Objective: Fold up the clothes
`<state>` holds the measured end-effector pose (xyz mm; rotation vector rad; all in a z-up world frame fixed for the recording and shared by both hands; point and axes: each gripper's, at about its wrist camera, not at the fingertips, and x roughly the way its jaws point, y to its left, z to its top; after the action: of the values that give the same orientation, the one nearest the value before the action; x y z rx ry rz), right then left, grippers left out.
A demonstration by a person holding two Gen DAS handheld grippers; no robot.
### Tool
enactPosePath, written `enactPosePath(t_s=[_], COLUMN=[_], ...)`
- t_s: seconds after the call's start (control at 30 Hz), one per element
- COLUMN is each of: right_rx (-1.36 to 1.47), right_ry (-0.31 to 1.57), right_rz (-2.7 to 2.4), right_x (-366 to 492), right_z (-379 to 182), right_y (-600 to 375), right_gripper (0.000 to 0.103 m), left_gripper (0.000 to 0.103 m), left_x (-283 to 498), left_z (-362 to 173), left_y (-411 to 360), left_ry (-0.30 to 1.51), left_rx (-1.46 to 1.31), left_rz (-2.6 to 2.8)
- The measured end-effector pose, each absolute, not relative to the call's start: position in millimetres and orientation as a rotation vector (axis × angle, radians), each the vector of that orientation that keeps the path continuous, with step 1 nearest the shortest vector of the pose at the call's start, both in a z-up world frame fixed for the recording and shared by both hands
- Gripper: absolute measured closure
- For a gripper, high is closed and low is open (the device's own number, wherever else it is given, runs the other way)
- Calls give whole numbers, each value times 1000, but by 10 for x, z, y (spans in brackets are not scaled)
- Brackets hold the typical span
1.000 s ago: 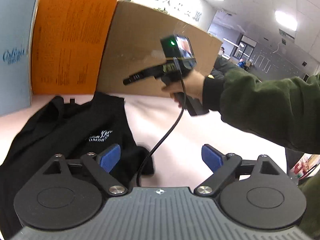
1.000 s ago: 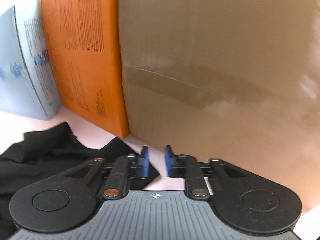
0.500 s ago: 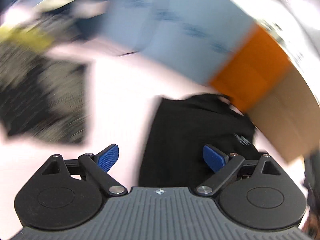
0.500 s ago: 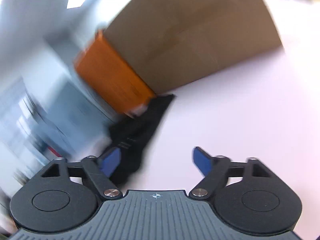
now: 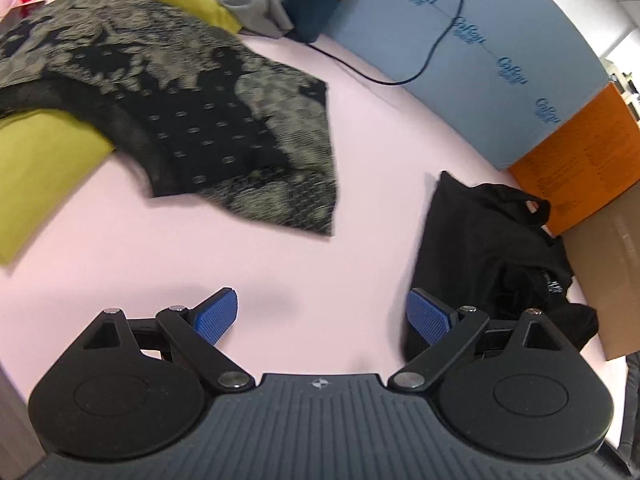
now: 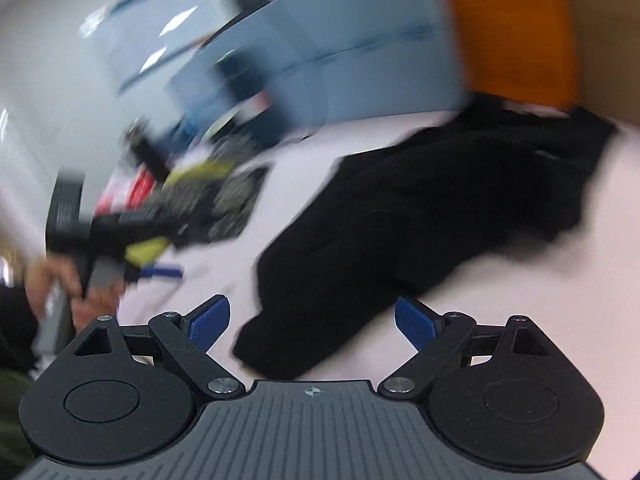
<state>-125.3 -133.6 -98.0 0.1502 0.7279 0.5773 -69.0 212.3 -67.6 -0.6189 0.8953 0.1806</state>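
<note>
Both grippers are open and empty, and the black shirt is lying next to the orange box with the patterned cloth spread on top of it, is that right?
Not quite. The patterned cloth is not on the black shirt; bare table separates them, as the left wrist view shows. The rest holds: the left gripper and right gripper are open and empty, and the shirt lies next to the orange box.

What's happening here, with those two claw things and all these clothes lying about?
A person holds a hand-held claw in each hand to fold clothes on a pink table. Right now neither grips anything: the left claw and the right claw are both open. A crumpled black shirt lies unfolded by an orange box and a cardboard box. A patterned grey-and-black garment lies spread out farther off, partly over something yellow-green. The right view is blurred.
</note>
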Motion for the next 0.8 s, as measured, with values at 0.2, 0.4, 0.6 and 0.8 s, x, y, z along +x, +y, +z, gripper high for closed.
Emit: enactPosePath(t_s=[0.2,0.4,0.6,0.8], right_rx=[-89,11,4,346], right_ry=[642,667,779,660], right_rz=[507,264,141,179], right_x=[-738,10,219,-182], right_z=[-1022,-1247,-1496,-1167], right_y=[-638,-886,-1193,-1801], right_gripper=[14,14,75,92], left_gripper=[12,12,11,11], left_x=[-984,-1278,-1415,-1293], left_z=[-684,-672,-654,-591], left_y=[2239,2346,2456,2417], left_ry=[915,921,914,894], left_rx=[-575,-527,-531,-526], left_rz=[159,152,190,177])
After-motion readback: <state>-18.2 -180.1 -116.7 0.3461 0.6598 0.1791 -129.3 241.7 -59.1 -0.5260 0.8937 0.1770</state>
